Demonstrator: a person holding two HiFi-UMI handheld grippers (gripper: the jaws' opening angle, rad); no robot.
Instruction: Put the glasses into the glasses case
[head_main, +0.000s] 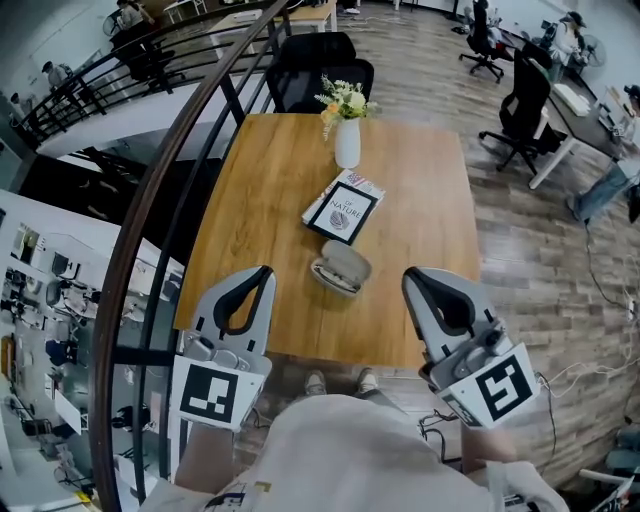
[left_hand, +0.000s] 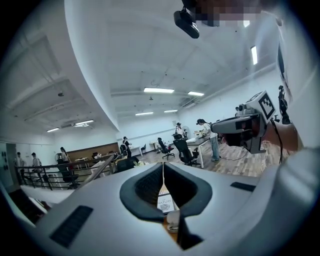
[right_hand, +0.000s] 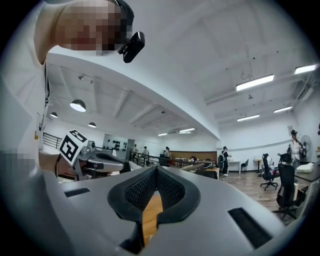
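Observation:
A grey glasses case (head_main: 340, 268) lies open near the front middle of the wooden table (head_main: 430, 250); what looks like the glasses lies in its front half, too small to be sure. Through the slit below the left jaws I see a small part of the case (left_hand: 172, 220). My left gripper (head_main: 262, 273) hovers at the table's front left edge, jaws together and empty, as the left gripper view (left_hand: 163, 167) confirms. My right gripper (head_main: 411, 277) hovers at the front right, also shut with nothing held (right_hand: 156, 171). Both point nearly level, apart from the case.
A book (head_main: 343, 210) lies just behind the case, and a white vase of flowers (head_main: 347, 140) stands farther back. Black chairs (head_main: 320, 65) sit at the far end. A curved railing (head_main: 150, 220) runs along the table's left, with a drop beyond.

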